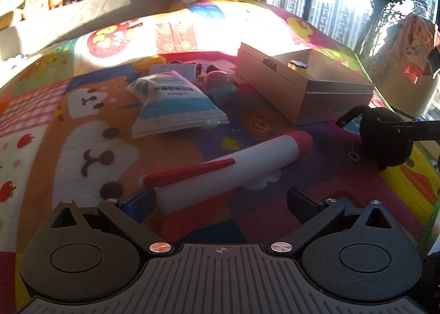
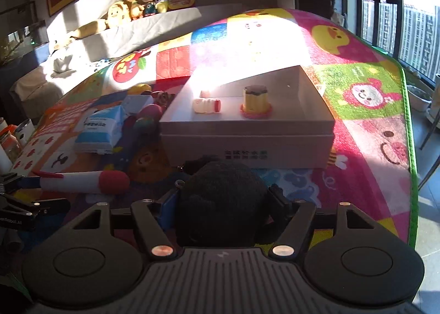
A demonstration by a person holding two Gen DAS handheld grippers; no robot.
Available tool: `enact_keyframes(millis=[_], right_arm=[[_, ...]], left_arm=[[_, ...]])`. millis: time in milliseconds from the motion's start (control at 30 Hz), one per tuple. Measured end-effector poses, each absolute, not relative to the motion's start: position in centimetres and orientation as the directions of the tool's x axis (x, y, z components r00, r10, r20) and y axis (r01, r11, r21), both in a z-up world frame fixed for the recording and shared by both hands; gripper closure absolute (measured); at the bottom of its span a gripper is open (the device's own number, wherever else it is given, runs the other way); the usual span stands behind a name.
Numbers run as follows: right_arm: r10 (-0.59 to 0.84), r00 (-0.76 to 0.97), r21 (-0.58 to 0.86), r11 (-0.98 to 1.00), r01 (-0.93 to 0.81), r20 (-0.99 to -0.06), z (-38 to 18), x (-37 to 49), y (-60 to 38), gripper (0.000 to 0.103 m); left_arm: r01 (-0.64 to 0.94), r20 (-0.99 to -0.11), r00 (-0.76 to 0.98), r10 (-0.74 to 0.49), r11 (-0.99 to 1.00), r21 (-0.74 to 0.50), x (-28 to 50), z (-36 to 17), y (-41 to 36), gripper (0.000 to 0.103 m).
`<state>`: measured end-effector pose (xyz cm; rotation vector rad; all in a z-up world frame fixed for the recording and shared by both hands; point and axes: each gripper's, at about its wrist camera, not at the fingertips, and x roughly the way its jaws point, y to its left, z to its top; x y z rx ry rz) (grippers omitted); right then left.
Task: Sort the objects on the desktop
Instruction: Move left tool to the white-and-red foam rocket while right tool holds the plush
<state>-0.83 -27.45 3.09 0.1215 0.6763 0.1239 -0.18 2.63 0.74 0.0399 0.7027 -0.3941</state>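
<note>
On a bright cartoon play mat (image 2: 365,132), the right gripper (image 2: 224,204) sits low with a black plush toy (image 2: 222,201) between its fingers; both pads press against the toy's sides, so it is gripped at about half opening. Just beyond the toy stands an open white box (image 2: 247,140), and inside it lie a small white bottle (image 2: 206,105) on its side and a yellow pudding toy (image 2: 255,101) upright on a pink base. To the left of the box a blue and white packet (image 1: 172,103) rests on the mat, with a pink and green ball (image 1: 220,84) between packet and box. The left gripper (image 1: 220,201) points down at a white foam rocket (image 1: 228,167) with a red tip and red fin; its jaws stand wide apart, the rocket's tail end lying between them against the blue left pad, the right pad well clear, nothing gripped. From the left wrist view the plush toy (image 1: 385,135) shows at the right, near the box's corner. Stuffed toys (image 2: 132,10) line a sofa back beyond the mat.
</note>
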Motion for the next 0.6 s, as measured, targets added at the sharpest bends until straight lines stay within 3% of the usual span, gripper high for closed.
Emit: enact_keyframes(millis=[200,600], right_arm=[[0.141,0.828,0.181,0.982,-0.049,-0.542,1.8,-1.4,-27.7,0.022],[0.143,0.839,0.225,0.974,-0.025,-0.526,0.5,-1.5,-28.2,0.009]], left_arm=[[0.393,-0.662,0.671,-0.334,0.917,-0.065,0.2,0.3,-0.3,0.0],[0.379,-0.7,0.645,-0.307,0.924,-0.056,0.9,0.3,-0.3,0.0]])
